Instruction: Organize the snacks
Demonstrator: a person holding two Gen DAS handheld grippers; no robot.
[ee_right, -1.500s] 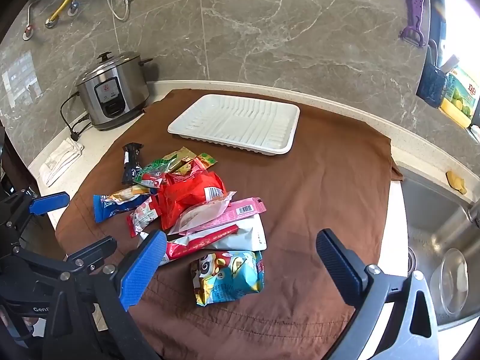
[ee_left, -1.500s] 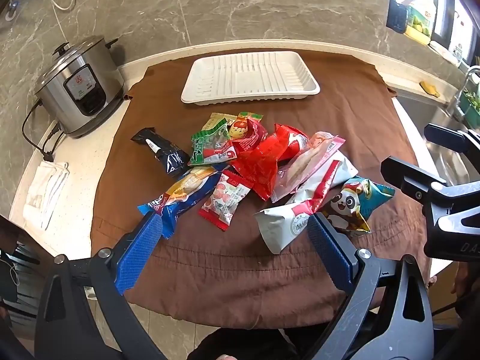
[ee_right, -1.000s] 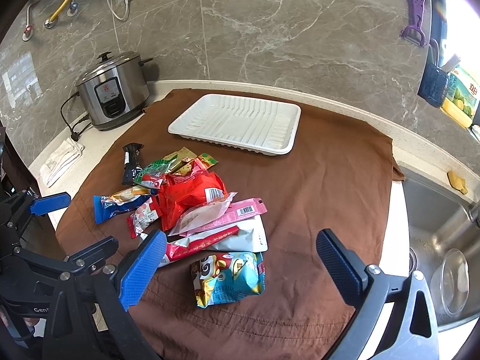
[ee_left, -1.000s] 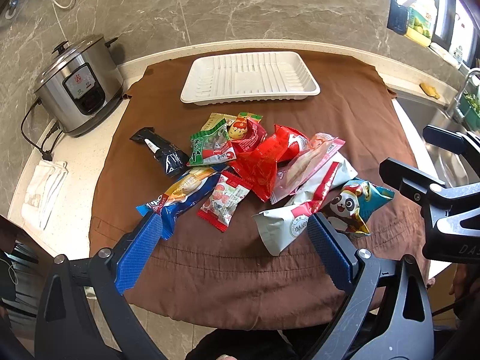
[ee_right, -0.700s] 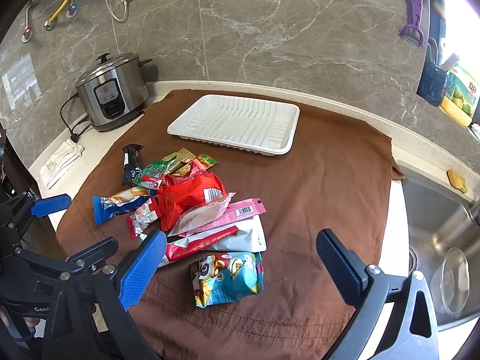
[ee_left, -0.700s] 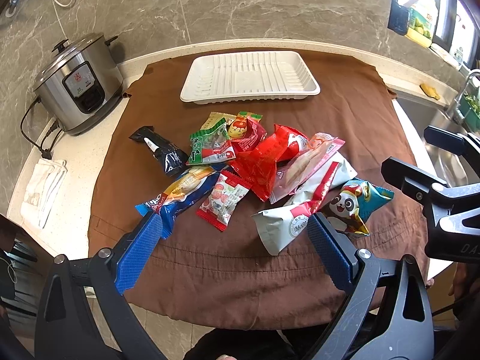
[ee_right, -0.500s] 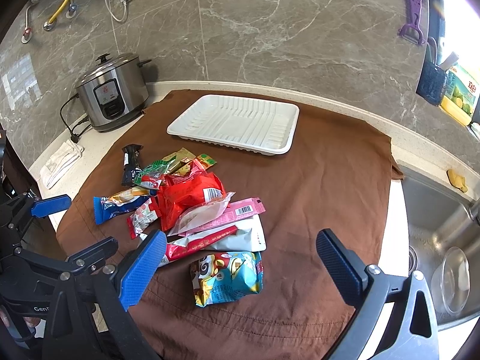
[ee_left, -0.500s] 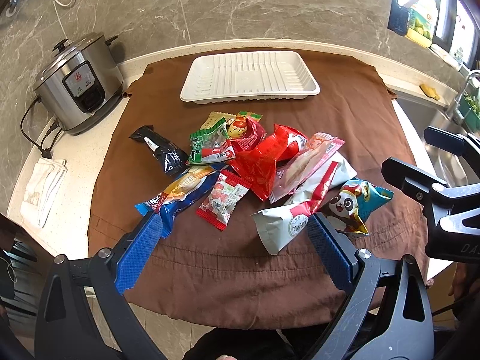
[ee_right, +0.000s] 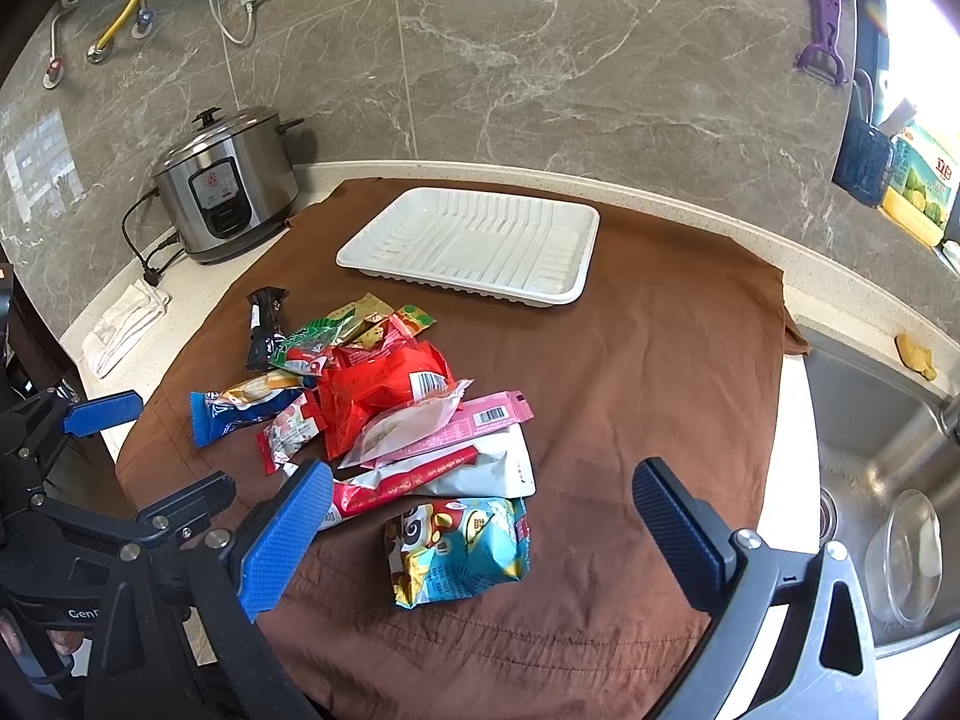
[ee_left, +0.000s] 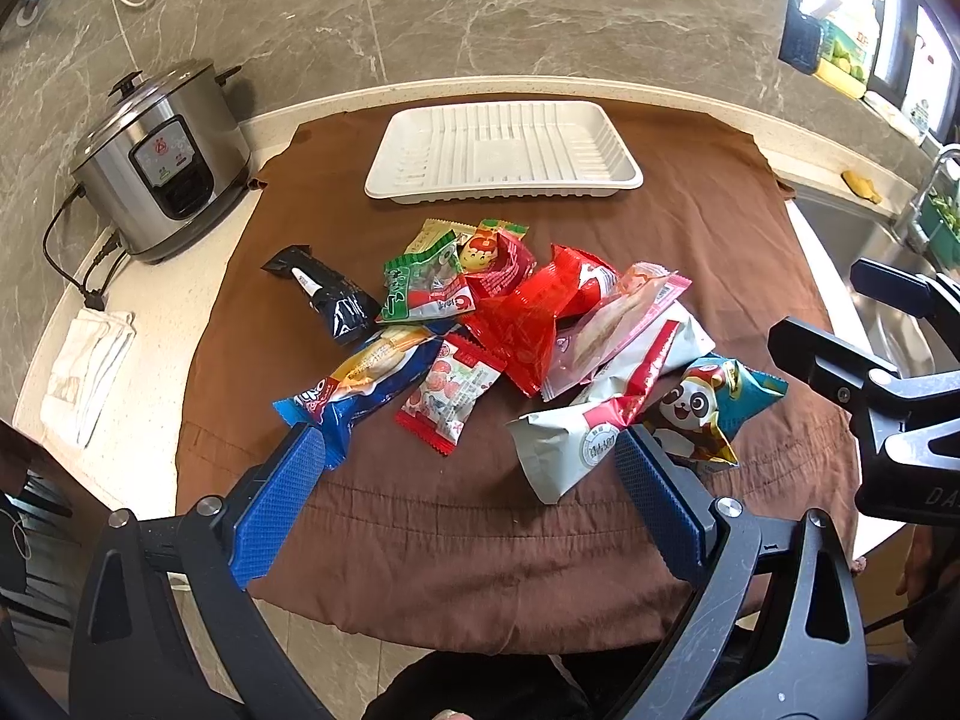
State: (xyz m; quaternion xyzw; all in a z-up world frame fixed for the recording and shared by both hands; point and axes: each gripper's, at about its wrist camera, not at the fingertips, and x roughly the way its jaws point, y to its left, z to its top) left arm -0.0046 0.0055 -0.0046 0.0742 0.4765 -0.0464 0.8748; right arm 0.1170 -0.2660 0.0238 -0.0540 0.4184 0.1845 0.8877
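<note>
Countertop [ee_right: 708,204] (speckled cream), brown cloth [ee_right: 648,360], grey marble wall [ee_right: 540,60], sink [ee_right: 870,420]

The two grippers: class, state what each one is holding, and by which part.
Nothing is held. The left gripper and right gripper are both open, and the snack packets lie untouched on the brown cloth.

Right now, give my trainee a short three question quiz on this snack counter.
1. True or false: the white tray already holds a snack.
2. Which packet lies nearest the right gripper: A, the panda snack bag; B, the black packet?
3. What appliance stands left of the brown cloth?

Key: 1 false, the tray holds no snack. 2 A. 3 the rice cooker.
</note>
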